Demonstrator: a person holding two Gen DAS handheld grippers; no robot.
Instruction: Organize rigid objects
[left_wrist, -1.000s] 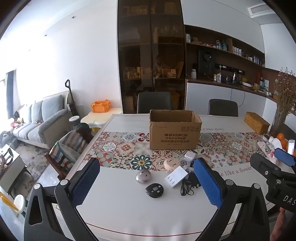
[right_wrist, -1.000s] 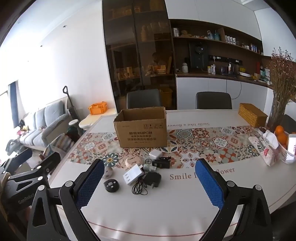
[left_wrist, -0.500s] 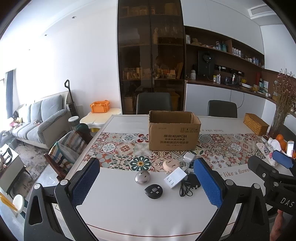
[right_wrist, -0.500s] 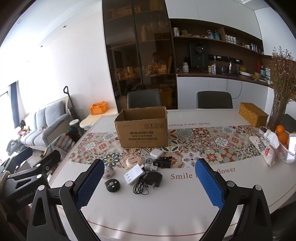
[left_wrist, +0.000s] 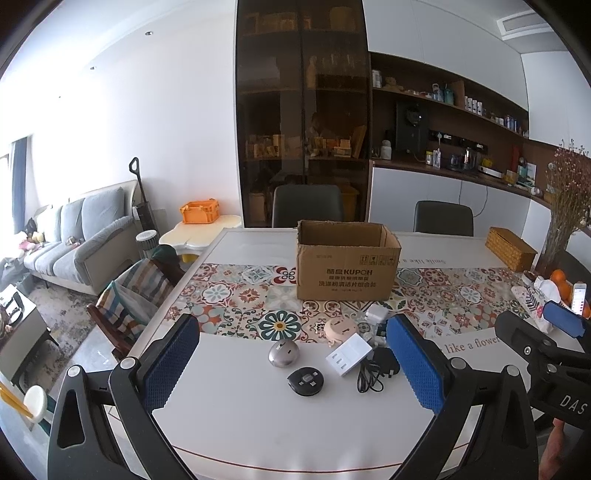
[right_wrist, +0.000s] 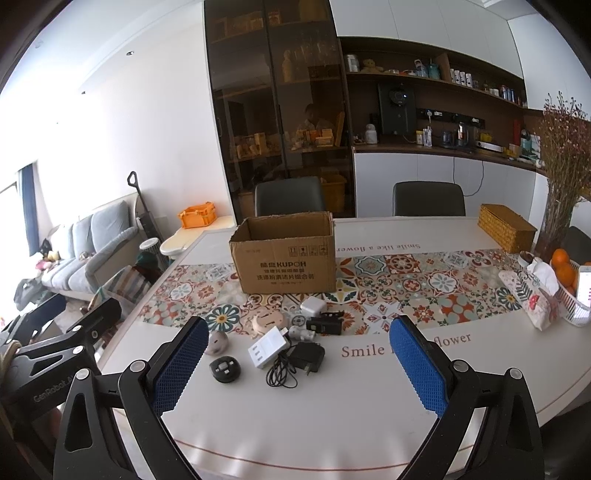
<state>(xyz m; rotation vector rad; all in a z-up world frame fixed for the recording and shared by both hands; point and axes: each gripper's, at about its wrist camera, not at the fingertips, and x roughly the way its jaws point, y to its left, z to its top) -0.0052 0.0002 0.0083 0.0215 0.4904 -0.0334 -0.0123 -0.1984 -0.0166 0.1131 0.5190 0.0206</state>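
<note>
Although the cardboard box (left_wrist: 347, 267) stands open-topped on the patterned runner in the middle of the table (left_wrist: 258, 417), nothing can be seen to have been packed into it, since its inside is hidden in both views; the task is therefore judged barely begun. All the small rigid objects are seen loose in a cluster just in front of the box: a white power strip (right_wrist: 266, 346), a black adapter (right_wrist: 306, 357) with its coiled cord, a round black disc (right_wrist: 225, 369), a silver dome (left_wrist: 283, 354), a pink round device (left_wrist: 341, 328) and a white charger cube (right_wrist: 313, 305). The left gripper (left_wrist: 291, 360) and the right gripper (right_wrist: 295, 365) are held over the near table edge, jaws wide and empty. A small black clip-like item (right_wrist: 325, 325) is shown clearly only in the right view, being masked by a pad in the left.
</note>
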